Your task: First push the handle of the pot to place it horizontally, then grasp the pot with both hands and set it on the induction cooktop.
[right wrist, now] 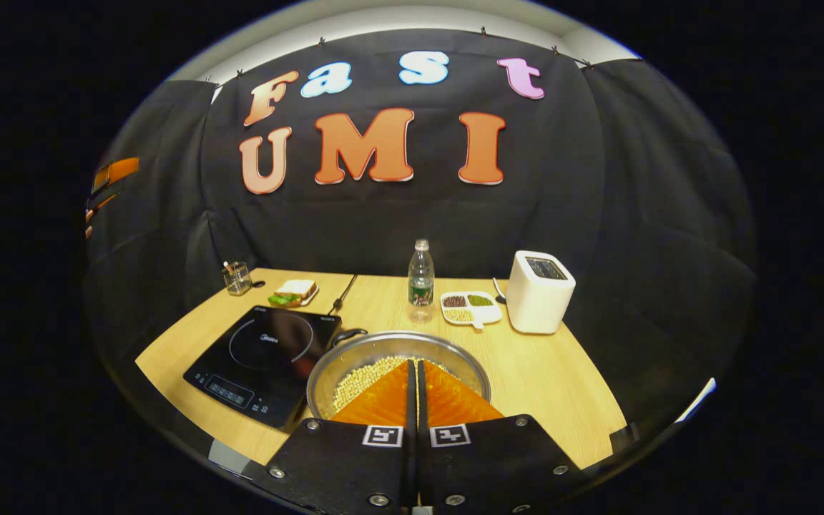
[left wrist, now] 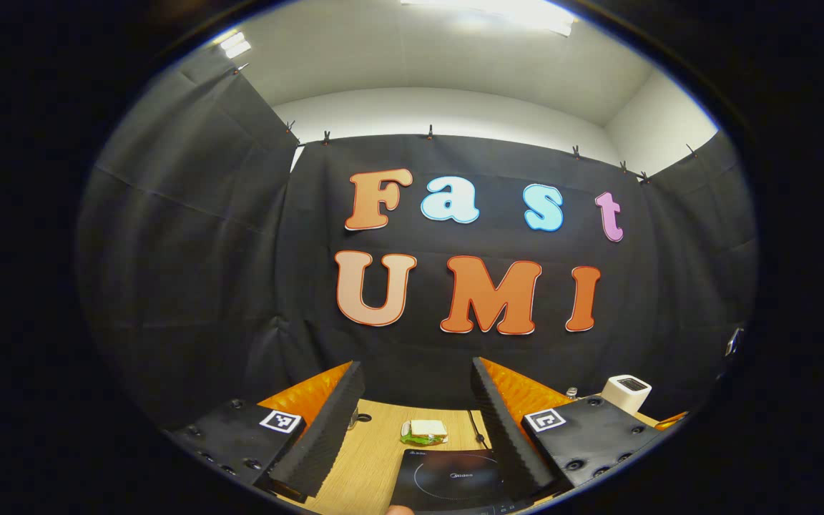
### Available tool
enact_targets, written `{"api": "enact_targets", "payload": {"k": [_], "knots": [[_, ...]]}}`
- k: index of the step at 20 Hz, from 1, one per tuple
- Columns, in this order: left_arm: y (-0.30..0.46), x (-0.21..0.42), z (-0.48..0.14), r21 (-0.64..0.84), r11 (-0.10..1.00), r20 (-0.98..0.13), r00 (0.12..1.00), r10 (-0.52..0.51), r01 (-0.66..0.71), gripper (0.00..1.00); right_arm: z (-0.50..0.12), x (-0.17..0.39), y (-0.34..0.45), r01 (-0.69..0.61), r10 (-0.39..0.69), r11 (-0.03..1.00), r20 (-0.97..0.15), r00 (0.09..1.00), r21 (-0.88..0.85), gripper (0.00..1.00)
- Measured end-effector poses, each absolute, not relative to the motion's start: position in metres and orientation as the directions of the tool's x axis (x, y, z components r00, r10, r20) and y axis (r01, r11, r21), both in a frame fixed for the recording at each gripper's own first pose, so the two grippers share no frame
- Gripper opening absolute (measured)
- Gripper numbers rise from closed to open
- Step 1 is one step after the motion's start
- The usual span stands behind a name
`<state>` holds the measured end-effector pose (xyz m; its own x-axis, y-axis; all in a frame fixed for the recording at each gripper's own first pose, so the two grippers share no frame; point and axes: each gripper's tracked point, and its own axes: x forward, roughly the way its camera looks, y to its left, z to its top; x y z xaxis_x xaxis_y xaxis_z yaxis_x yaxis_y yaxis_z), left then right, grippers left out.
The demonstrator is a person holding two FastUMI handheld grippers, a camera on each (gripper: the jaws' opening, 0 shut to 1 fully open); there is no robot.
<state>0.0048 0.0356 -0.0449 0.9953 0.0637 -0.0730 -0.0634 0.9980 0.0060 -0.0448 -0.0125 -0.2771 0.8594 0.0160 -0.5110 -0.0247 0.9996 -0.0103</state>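
Right gripper view: right tongs pressed together above the pot; left tongs spread wide, holding nothing.

The left gripper hangs with its fingers spread wide above the wooden table, framing the induction cooktop, a sandwich beyond it, and a white toaster off right.

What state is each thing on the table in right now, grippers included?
Pot: on the table beside the cooktop, holding beans.
Induction cooktop: bare, nothing on it.
Water bottle: upright, capped.
Toaster: upright, slot empty.
Left gripper: open, held high.
Right gripper: shut, empty, over the pot.
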Motion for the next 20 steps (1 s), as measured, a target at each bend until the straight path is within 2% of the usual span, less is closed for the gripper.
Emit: {"api": "enact_targets", "payload": {"k": [10, 16, 20], "knots": [[0.036, -0.005, -0.056, -0.008, 0.999, -0.089, 0.995, 0.05, -0.051, 0.98, -0.372, -0.081, -0.026, -0.01, 0.01, 1.0, -0.686, 0.727, 0.004, 0.0], [0.037, -0.012, -0.055, -0.003, 0.998, -0.088, 0.994, 0.057, -0.058, 0.98, -0.402, -0.091, -0.032, 0.015, 0.012, 0.999, -0.734, 0.679, 0.031, 0.0], [0.037, -0.014, -0.057, 0.0, 0.998, -0.091, 0.994, 0.058, -0.059, 0.98, -0.404, -0.092, -0.036, 0.036, 0.011, 0.998, -0.735, 0.678, 0.047, 0.0]]}}
